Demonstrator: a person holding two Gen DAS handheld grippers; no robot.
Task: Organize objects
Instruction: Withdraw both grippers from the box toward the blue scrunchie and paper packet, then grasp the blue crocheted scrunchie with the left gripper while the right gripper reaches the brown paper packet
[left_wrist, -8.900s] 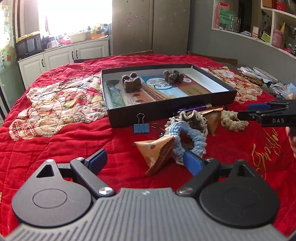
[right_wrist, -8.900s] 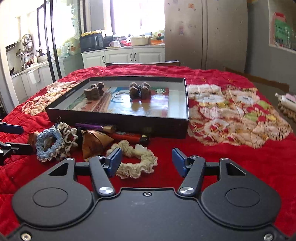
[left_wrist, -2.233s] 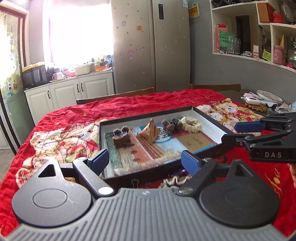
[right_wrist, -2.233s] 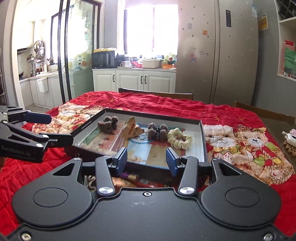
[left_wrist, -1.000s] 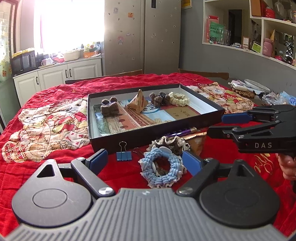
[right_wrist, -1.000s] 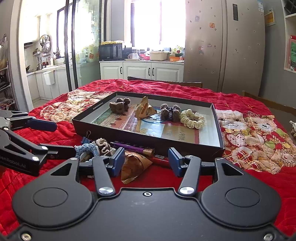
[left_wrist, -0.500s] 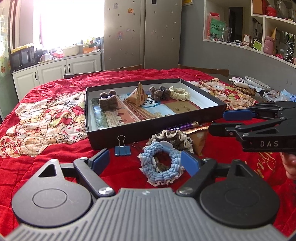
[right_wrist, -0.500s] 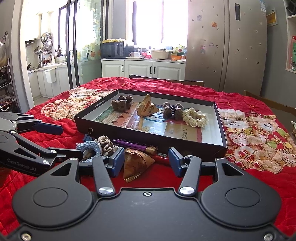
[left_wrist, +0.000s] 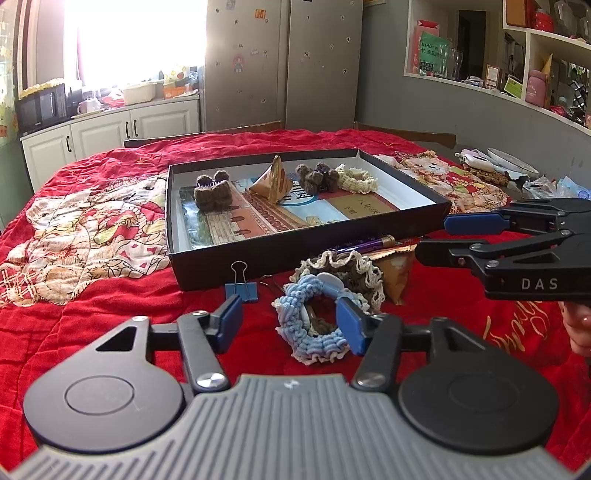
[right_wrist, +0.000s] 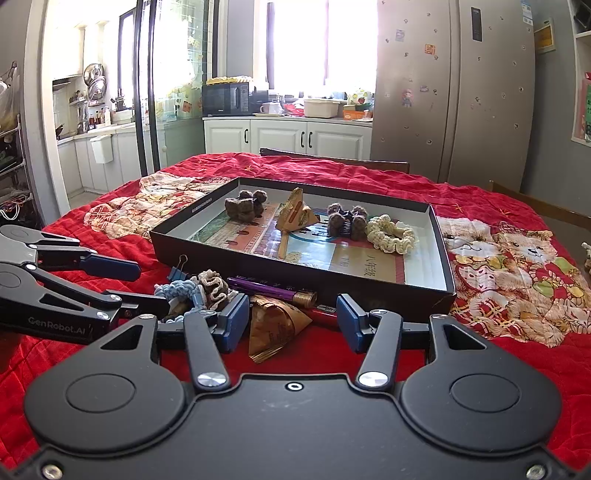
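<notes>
The left gripper (left_wrist: 289, 322) fingers are closing around a ruffled blue crocheted scrunchie (left_wrist: 314, 325) on the quilted red surface (left_wrist: 92, 317). The right gripper (right_wrist: 292, 318) fingers stand half open, empty, above a folded brown paper cone (right_wrist: 275, 326), near the shallow black box (right_wrist: 295, 273).
</notes>
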